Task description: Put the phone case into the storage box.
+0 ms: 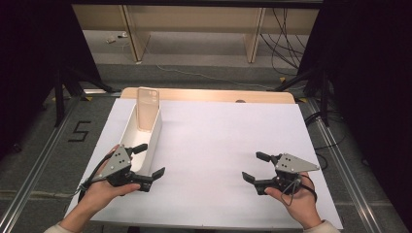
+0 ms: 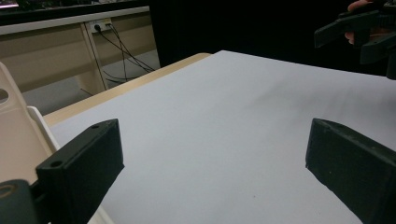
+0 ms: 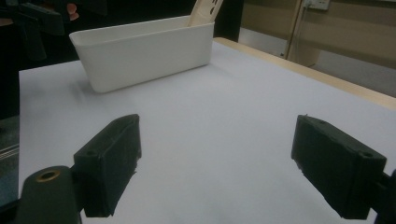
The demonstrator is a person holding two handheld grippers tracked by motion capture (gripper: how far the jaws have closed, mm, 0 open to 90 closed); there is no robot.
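A long white bin (image 1: 145, 138) (image 3: 140, 51) lies on the white table sheet at the left, running front to back. A pale phone case (image 1: 147, 109) (image 3: 203, 11) leans upright inside its far end, and its edge appears in the left gripper view (image 2: 14, 130). My left gripper (image 1: 148, 161) (image 2: 215, 172) is open at the bin's near end, one jaw over the bin, the other outside it, nothing held. My right gripper (image 1: 256, 166) (image 3: 217, 163) is open above the bare sheet at the right front, pointing toward the bin.
The white sheet (image 1: 218, 145) covers a wooden table whose far edge (image 1: 209, 94) shows. Beyond it are wooden furniture legs and loose cables (image 1: 286, 43) on the floor. Black stands flank the table. A "5" mark (image 1: 78, 131) is on the floor at left.
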